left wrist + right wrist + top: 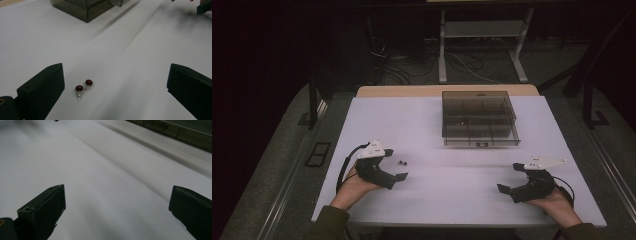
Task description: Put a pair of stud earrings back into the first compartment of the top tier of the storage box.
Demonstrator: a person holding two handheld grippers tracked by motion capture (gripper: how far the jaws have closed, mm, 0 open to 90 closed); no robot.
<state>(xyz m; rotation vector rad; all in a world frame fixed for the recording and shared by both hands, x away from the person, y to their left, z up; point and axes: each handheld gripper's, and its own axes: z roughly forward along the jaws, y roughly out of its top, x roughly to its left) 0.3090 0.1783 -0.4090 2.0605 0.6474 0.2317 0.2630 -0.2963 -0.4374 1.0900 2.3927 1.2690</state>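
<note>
1. Left gripper (115, 92): jaws spread wide, empty.
2. Two red stud earrings (84, 85): between those jaws, nearer the left one, untouched.
3. Right gripper (117, 212): spread, empty, over bare table (100, 182).
4. Grey box (478, 118): well beyond both.

Earrings (402, 162) left-front of organizer box (478, 118)

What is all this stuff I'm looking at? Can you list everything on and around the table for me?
table: one, white top, centre of the room.
compartment box: one, smoky transparent grey, far side of the table, right of centre.
stud earrings: two, dark red balls on thin silver posts, side by side near the left gripper, nearer its left jaw.
frame and cables: pale metal legs, loose wires on the floor beyond the table.
left gripper: one, black, jaws wide apart, held in a hand.
right gripper: one, black, jaws wide apart, nothing between them.
</note>
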